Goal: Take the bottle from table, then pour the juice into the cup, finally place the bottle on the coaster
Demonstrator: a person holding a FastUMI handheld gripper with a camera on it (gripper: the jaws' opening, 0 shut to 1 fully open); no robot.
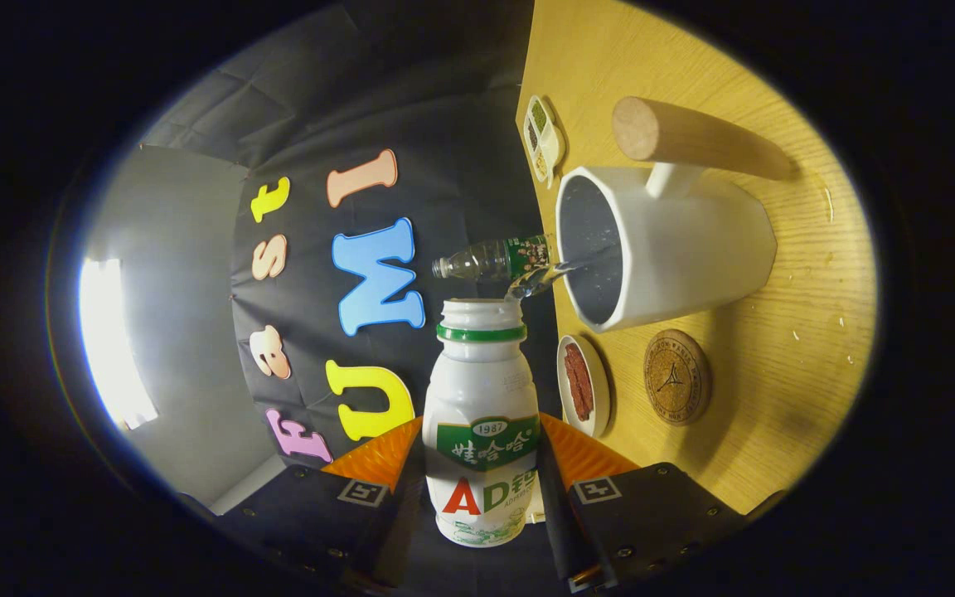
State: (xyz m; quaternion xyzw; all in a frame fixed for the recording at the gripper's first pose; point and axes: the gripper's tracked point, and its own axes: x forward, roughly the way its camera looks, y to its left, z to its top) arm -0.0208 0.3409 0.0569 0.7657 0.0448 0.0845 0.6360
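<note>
- Two fingers clamp the bottle from both sides; gripper holds it tipped toward the cup
- Clear liquid streams from the bottle's open mouth into the white cup just beyond
- Cup stands on the wooden table, its wooden handle sticking out
- Round coaster lies bare right beside the cup
- Small dish with something reddish sits next to the coaster
- Clear plastic bottle beyond the cup's rim
</note>
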